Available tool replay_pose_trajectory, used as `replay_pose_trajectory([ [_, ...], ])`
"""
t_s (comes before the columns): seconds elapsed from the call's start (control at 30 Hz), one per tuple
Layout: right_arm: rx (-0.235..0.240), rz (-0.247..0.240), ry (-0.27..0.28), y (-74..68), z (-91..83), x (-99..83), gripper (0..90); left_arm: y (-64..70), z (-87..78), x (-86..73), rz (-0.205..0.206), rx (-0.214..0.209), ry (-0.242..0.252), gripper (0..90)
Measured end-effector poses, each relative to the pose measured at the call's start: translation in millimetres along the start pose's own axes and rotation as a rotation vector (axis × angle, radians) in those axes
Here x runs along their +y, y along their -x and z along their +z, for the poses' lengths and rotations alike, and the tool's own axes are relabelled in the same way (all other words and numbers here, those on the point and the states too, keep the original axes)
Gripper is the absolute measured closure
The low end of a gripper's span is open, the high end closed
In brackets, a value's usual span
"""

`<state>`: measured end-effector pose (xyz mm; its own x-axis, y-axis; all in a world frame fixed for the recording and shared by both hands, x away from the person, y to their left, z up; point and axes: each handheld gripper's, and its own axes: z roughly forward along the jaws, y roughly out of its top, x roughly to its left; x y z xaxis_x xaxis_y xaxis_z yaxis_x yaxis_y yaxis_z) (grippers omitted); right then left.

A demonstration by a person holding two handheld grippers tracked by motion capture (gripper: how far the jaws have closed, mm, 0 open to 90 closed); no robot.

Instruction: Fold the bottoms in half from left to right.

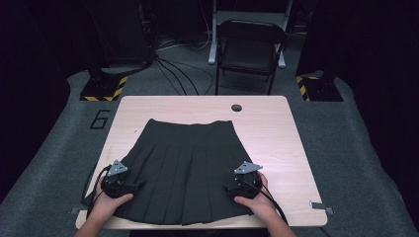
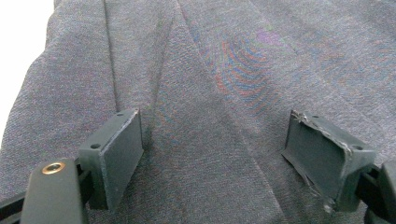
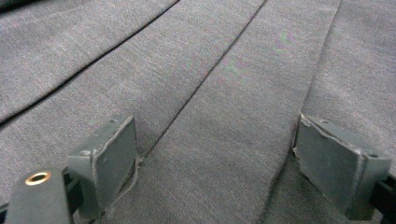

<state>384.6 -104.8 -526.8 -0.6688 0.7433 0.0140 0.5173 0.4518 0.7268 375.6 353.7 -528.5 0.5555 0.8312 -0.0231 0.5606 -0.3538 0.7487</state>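
From the high view, a dark pleated skirt (image 1: 185,168) lies flat on the wooden table (image 1: 276,133), with the left gripper (image 1: 141,184) and right gripper (image 1: 226,187) over its 2 bottom corners. In the left gripper view, the jaws are wide apart over the cloth, holding nothing. The right gripper view shows the same.

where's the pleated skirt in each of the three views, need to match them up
High view: the dark pleated skirt lies flat mid-table, waistband far, hem at the near edge, the left gripper and the right gripper over its sides.
Left gripper view: its fabric spreads under the open jaws, bright table at top left.
Right gripper view: its fabric lies under the open jaws.
Shared landmark: the pleat folds.
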Motion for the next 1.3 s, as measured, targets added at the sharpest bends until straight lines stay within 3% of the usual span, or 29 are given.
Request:
replay_pose_trajectory([
  [0.4, 0.001, 0.001, -0.007, -0.2, -0.2, 0.7, 13.9, -0.2, -1.5, -0.2, -0.006, 0.005, 0.001, 22.0],
  [0.73, 0.005, -0.003, 0.002, 0.4, -0.1, 0.9, 17.1, -3.9, -6.9, 0.9, -0.082, 0.008, 0.000, 31.2],
  [0.83, 0.003, -0.003, 0.001, -0.2, -0.7, 0.9, 18.0, -3.6, -9.7, 3.5, -0.089, 0.029, -0.007, 35.8],
  [1.03, 0.001, 0.003, -0.009, -1.5, -3.3, 2.2, 25.2, -5.1, -16.1, 7.4, -0.110, 0.027, 0.006, 38.4],
  [1.1, -0.006, 0.004, -0.014, -2.5, -5.2, 3.7, 35.8, -5.5, -20.0, 5.8, -0.124, 0.040, 0.020, 39.0],
  [1.17, -0.032, -0.004, -0.026, -3.4, -6.8, 5.8, 37.0, -7.4, -27.4, 6.3, -0.170, 0.038, 0.041, 41.3],
  [1.23, -0.048, 0.023, -0.024, -6.6, -7.8, 6.8, 39.4, -9.6, -34.3, 8.9, -0.221, 0.037, 0.080, 41.4],
  [1.3, -0.060, 0.001, -0.027, -9.0, -10.0, 7.5, 41.5, -12.8, -40.9, 12.4, -0.244, 0.038, 0.091, 41.6],
])
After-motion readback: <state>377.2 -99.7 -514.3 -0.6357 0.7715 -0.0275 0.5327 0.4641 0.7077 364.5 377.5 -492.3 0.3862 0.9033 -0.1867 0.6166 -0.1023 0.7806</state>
